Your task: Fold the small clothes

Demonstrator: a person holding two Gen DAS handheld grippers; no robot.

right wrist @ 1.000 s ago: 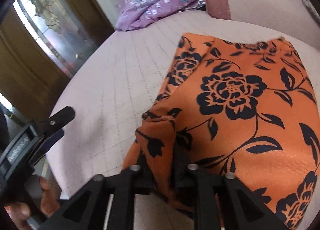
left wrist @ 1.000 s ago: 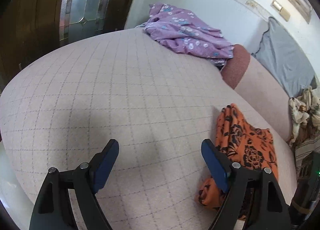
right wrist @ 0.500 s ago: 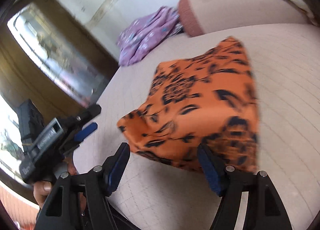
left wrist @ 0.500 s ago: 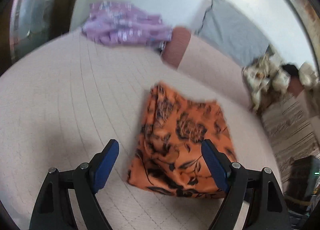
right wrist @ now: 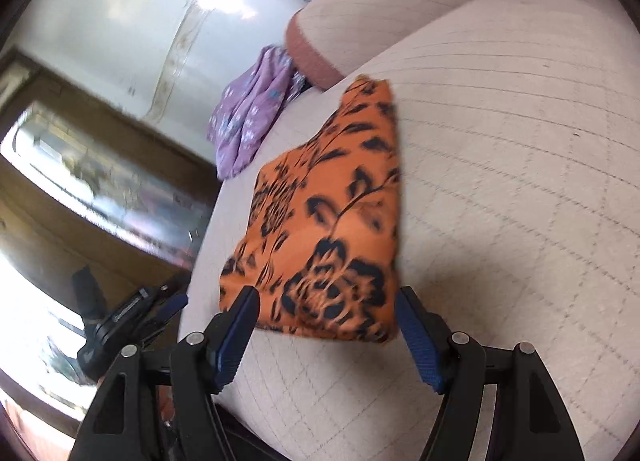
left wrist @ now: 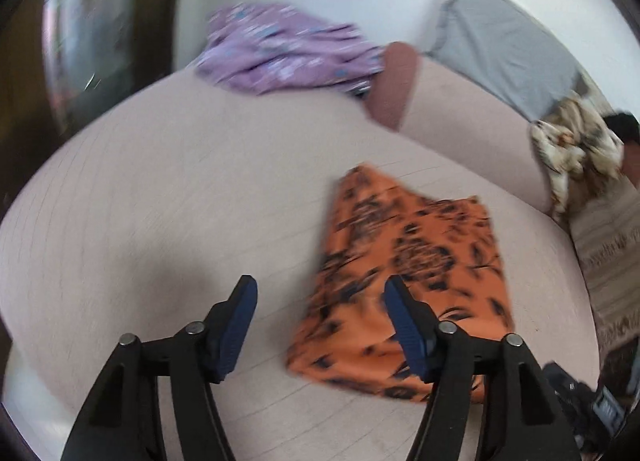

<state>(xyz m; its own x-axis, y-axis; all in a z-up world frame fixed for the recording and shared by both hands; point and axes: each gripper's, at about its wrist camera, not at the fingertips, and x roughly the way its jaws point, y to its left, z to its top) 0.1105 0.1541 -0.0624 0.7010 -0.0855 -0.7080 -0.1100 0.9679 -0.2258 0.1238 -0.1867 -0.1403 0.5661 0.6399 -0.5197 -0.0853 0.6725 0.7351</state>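
Observation:
An orange garment with black flowers [left wrist: 404, 273] lies folded flat on the pale checked bed [left wrist: 180, 201]. It also shows in the right wrist view [right wrist: 328, 229]. My left gripper [left wrist: 320, 309] is open and empty, above the bed at the garment's left edge. My right gripper [right wrist: 326, 321] is open and empty, just short of the garment's near edge. The left gripper shows in the right wrist view [right wrist: 132, 317] at the bed's left side.
A purple flowered cloth [left wrist: 288, 49] lies crumpled at the far end of the bed, by a bolster [left wrist: 392, 85] and a grey pillow [left wrist: 500, 49]. A patterned cloth heap [left wrist: 576, 145] sits at the right. A wooden glass door [right wrist: 80, 181] stands beyond the bed.
My right gripper has let go of the orange garment, opened and pulled back. The garment now lies flat. My left gripper has swung right towards it, and its open jaws have narrowed.

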